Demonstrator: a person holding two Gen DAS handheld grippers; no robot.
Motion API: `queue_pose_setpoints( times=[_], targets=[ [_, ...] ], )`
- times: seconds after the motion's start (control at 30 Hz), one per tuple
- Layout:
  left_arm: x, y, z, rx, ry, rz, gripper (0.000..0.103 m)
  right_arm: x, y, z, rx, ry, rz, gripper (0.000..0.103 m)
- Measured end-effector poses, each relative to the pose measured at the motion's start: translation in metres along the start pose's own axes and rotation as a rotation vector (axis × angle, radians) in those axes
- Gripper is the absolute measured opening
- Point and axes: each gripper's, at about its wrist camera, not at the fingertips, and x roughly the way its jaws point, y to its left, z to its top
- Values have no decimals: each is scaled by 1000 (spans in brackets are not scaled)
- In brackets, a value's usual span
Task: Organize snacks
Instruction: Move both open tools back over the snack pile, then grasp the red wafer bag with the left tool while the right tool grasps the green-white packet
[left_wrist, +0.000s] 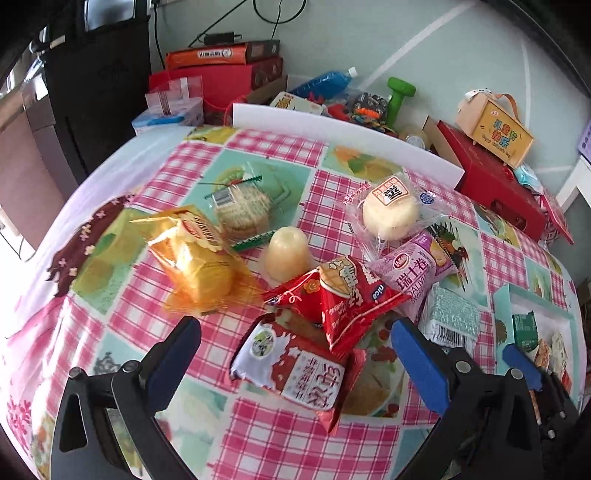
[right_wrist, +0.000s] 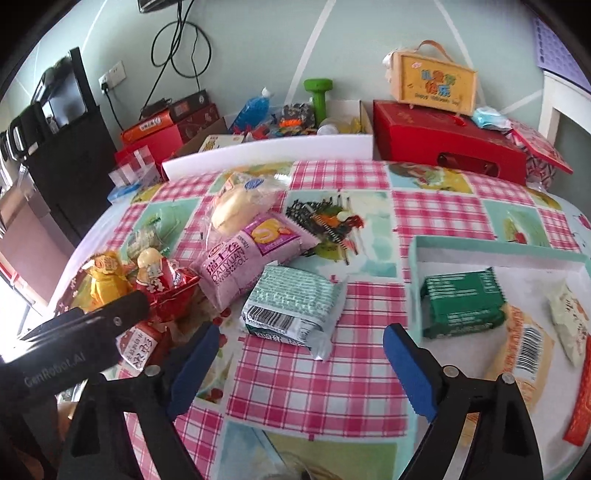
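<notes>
Snack packets lie on the checked tablecloth (left_wrist: 258, 443). My left gripper (left_wrist: 295, 354) is open over a red-and-white packet (left_wrist: 291, 369), with a red packet (left_wrist: 351, 299) just beyond. An orange cake packet (left_wrist: 199, 254), a jelly cup (left_wrist: 288, 254), a round bun (left_wrist: 391, 210) and a purple Swiss-roll packet (left_wrist: 417, 269) lie further off. My right gripper (right_wrist: 299, 350) is open above a pale green wafer packet (right_wrist: 291, 306). A teal box (right_wrist: 417, 258) at the right holds a dark green packet (right_wrist: 461, 302) and other snacks.
A white foam board (right_wrist: 266, 151) edges the table's far side. Behind it stand red gift boxes (right_wrist: 443, 147), a yellow handled box (right_wrist: 432, 81), a green dumbbell (right_wrist: 317, 92) and a blue bottle (right_wrist: 251, 107). A black cabinet (right_wrist: 70, 147) stands at the left.
</notes>
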Motion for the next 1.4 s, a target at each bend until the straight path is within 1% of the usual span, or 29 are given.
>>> queue_pose_setpoints(
  times=[0.2, 0.33, 0.4, 0.47, 0.6, 0.7, 0.83, 0.87, 0.9, 1.07, 1.17, 1.27, 1.4],
  targets=[
    [9, -9, 16, 0, -4, -19, 103, 24, 7, 7, -15, 27, -20, 88],
    [22, -19, 22, 12, 7, -13, 101, 37, 7, 10, -5, 41, -23, 83],
    [29, -19, 23, 4, 19, -9, 85, 40, 7, 11, -1, 46, -24, 80],
    [35, -18, 23, -13, 30, -18, 80, 43, 5, 12, 8, 51, -18, 78],
    [35, -18, 22, -19, 18, -17, 59, 42, 2, 11, 25, 51, -9, 71],
    [33, -16, 19, -26, 11, -26, 54, 40, 2, 11, 25, 52, -4, 66],
    [26, -13, 15, -51, 4, -37, 50, 35, 0, 9, 38, 53, 0, 65],
    [24, -13, 15, -54, 1, -41, 44, 32, -3, 9, 48, 52, 5, 65],
    [22, -12, 15, -58, -5, -45, 42, 30, -4, 9, 55, 51, 9, 65],
    [13, -15, 12, -56, -22, -45, 39, 12, -13, 8, 84, 22, 22, 64],
    [8, -16, 12, -60, -35, -50, 35, 1, -17, 9, 91, 4, 25, 64],
    [0, -16, 13, -62, -54, -46, 34, -7, -22, 10, 98, -10, 26, 64],
    [-9, -15, 13, -70, -70, -69, 34, -16, -28, 11, 111, -23, 25, 64]
  ],
)
